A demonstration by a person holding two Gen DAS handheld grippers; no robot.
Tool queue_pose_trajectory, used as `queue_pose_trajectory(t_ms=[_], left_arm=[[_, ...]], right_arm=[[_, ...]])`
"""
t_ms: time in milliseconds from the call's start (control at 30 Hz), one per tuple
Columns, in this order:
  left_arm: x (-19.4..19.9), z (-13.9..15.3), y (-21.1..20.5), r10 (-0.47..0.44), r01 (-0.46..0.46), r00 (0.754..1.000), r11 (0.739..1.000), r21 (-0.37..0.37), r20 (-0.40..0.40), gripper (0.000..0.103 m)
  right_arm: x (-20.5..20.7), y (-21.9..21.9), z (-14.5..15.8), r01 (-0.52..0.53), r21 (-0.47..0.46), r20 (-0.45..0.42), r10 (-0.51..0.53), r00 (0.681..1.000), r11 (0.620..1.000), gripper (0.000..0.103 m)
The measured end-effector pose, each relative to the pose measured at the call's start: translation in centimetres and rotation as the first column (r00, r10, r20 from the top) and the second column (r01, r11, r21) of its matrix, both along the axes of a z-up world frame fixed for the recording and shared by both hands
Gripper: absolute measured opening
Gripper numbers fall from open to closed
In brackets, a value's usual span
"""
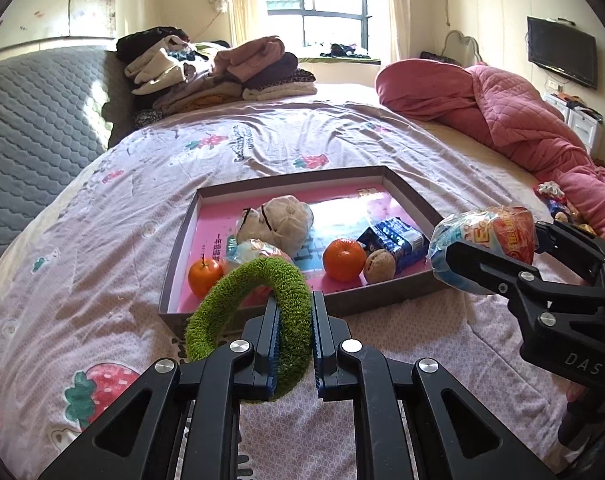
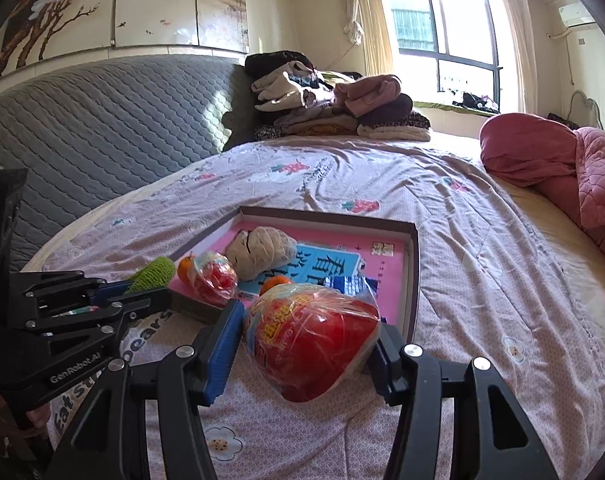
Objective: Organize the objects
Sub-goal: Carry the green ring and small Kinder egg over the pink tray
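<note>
Green ring [image 1: 258, 312] clenched in left claw [image 1: 294, 344], probably clear of tray [image 1: 414, 196].

Bright daylight from the window [image 1: 314, 4] blows out, glare on tray [image 1: 342, 216]; fisheye edges curve darkly.

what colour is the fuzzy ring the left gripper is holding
Green. The fuzzy ring, pinched in the left gripper, shows best in the left wrist view.
</note>
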State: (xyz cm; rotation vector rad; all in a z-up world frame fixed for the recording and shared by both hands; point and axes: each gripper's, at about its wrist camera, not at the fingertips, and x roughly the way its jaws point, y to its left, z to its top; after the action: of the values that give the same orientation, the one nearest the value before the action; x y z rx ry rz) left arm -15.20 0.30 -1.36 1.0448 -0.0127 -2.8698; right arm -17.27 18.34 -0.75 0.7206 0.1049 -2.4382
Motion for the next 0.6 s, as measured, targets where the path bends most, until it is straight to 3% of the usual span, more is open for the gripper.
queue_pose_trajectory(t_ms=[300, 600], left_arm=[[-0.6, 1.8, -0.3, 0.002, -0.003, 0.999, 1.0, -0.028, -0.033, 0.013], [-2.6, 2.9, -1.8, 0.026, -0.028, 0.999, 0.998, -0.047, -0.046, 0.013]], right_arm=[[-0.1, -0.4, 3.0, 0.005, 0.011, -0.09, -0.004, 0.996, 1.0, 0.056], [-1.7, -0.5, 4.7, 0.014, 0.017, -0.128, -0.011, 0.992, 1.0, 0.056]])
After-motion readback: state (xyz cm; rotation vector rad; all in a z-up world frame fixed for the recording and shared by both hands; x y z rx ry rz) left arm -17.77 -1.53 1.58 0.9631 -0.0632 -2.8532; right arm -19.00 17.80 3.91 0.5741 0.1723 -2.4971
